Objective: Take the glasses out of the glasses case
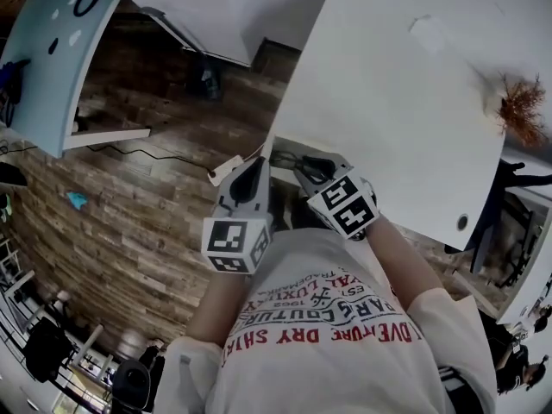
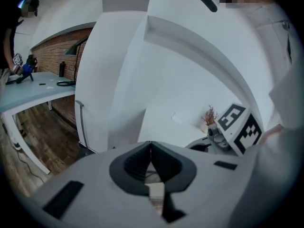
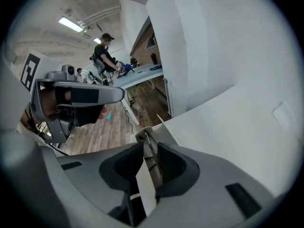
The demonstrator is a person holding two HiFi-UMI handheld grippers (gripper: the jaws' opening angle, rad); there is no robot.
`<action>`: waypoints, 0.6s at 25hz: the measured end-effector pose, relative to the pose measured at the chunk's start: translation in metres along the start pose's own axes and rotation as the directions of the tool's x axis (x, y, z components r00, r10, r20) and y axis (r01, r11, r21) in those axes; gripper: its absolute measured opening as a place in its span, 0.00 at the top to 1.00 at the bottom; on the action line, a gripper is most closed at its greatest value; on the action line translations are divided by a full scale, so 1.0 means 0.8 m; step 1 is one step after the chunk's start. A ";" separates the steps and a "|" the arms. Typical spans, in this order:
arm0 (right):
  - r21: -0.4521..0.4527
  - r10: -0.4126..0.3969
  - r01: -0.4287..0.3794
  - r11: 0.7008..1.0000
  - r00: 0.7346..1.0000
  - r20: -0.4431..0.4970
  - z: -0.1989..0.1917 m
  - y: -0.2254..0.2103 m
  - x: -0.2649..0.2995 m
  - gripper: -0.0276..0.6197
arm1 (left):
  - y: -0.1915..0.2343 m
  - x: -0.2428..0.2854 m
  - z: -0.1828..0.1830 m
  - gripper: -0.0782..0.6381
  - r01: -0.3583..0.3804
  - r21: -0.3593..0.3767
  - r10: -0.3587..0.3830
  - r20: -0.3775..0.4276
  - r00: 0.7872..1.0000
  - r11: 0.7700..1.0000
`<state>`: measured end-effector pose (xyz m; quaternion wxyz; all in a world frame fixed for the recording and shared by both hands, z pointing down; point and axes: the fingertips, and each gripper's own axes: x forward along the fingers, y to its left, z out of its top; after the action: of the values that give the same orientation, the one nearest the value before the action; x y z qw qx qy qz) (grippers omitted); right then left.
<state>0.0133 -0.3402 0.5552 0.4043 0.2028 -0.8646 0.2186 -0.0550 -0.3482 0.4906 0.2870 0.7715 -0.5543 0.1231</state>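
No glasses case or glasses show in any view. In the head view both grippers are held close to the person's white T-shirt, at the near edge of the white table (image 1: 388, 102). My left gripper (image 1: 255, 169) points toward the table's corner, its jaws pressed together with nothing between them (image 2: 151, 147). My right gripper (image 1: 302, 167) lies beside it on the right, its jaws also closed tip to tip (image 3: 145, 139) over the table's edge. The right gripper's marker cube (image 2: 240, 127) shows in the left gripper view.
A small pot with a dried reddish plant (image 1: 522, 110) stands at the table's far right. A cable with a white plug (image 1: 224, 171) lies on the wooden floor left of the table. A pale blue desk (image 1: 52, 59) stands further left. People stand in the background of the right gripper view.
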 end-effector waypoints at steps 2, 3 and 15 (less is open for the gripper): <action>-0.044 0.021 -0.023 0.999 0.999 -0.035 -0.008 0.002 0.008 0.82 | 0.000 0.000 -0.010 0.88 -0.019 -0.018 0.019 -0.003 1.000 1.000; -0.064 0.029 -0.033 0.997 0.998 -0.052 -0.013 0.002 0.011 0.82 | 0.001 -0.001 -0.014 0.88 -0.031 -0.026 0.030 -0.002 1.000 0.999; -0.362 -0.008 -0.068 0.930 0.979 -0.203 -0.025 -0.009 0.039 0.84 | 0.026 -0.018 -0.029 0.88 -0.119 -0.062 0.118 -0.017 0.993 0.991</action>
<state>0.0108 -0.3405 0.5928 0.5168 0.0874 -0.8480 0.0789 -0.0765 -0.3280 0.5087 0.3072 0.7268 -0.6009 0.1276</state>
